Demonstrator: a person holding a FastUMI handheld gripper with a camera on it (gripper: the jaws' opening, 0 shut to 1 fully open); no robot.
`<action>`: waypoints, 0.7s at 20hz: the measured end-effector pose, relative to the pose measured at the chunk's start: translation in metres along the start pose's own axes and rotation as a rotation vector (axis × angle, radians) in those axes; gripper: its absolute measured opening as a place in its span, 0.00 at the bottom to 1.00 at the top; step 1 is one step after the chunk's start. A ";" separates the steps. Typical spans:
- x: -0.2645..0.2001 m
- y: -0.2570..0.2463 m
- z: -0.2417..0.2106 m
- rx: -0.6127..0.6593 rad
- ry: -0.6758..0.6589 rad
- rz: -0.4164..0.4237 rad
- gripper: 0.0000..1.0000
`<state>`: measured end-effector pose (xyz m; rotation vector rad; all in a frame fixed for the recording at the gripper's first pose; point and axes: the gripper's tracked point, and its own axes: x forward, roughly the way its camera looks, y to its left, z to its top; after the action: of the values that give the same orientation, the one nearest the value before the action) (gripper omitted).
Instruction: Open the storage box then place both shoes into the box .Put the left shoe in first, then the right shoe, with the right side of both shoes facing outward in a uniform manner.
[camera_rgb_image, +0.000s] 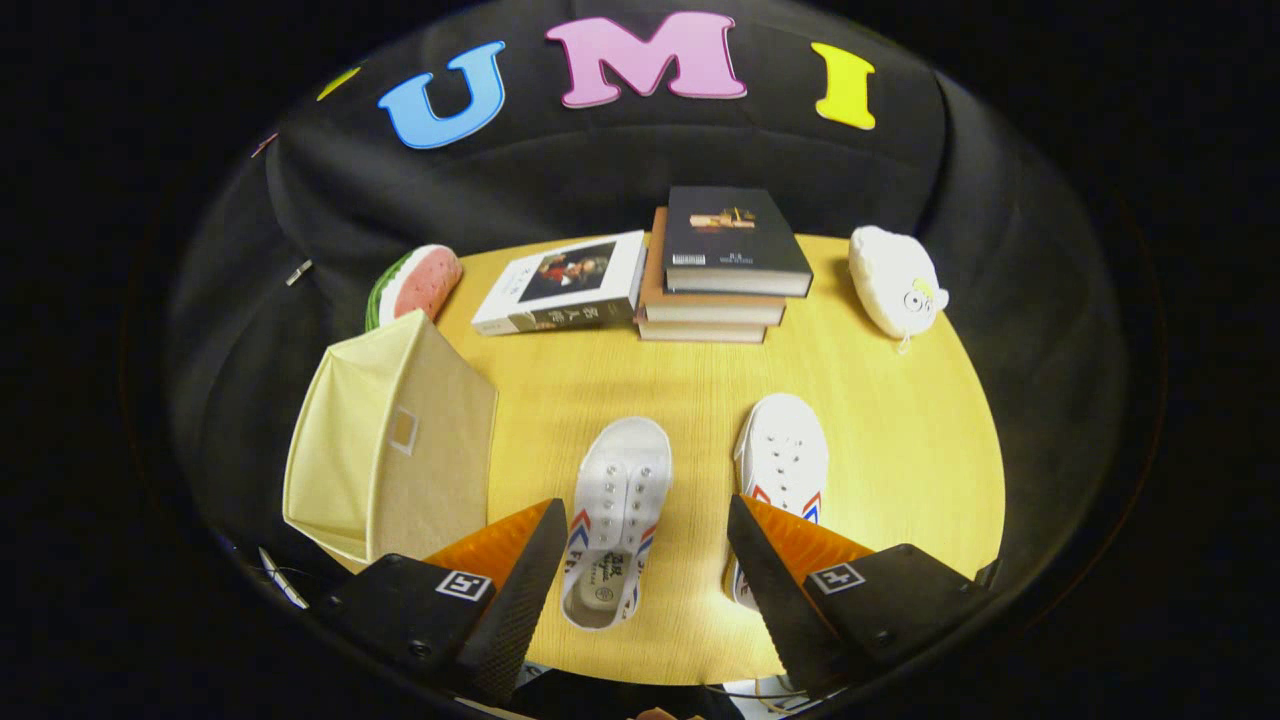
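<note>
- Here the tongs (647, 560) stand wide open, holding nothing
- Left shoe (612, 520) lies between the fingers, right shoe (782, 470) just right
- Storage box (385, 445) stands left on the bench (880, 430)

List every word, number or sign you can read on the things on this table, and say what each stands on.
Books: cover print too small to read.
Shoe between the open gripper's fingers: insole print blurred.
Box: its small tag looks blank.
Nothing reads clearly.

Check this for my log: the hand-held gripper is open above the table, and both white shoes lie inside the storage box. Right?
Not quite. In the gripper view the hand-held gripper is open, but both white shoes lie on the table, beside the storage box.
</note>
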<state>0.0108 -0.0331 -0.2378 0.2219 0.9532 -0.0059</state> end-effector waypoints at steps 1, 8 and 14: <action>0.009 -0.003 -0.012 0.005 0.030 0.006 0.99; 0.068 -0.017 -0.050 0.063 0.156 0.031 0.99; 0.106 -0.009 -0.058 0.107 0.220 0.059 0.98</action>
<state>0.0240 -0.0214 -0.3575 0.3549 1.1661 0.0215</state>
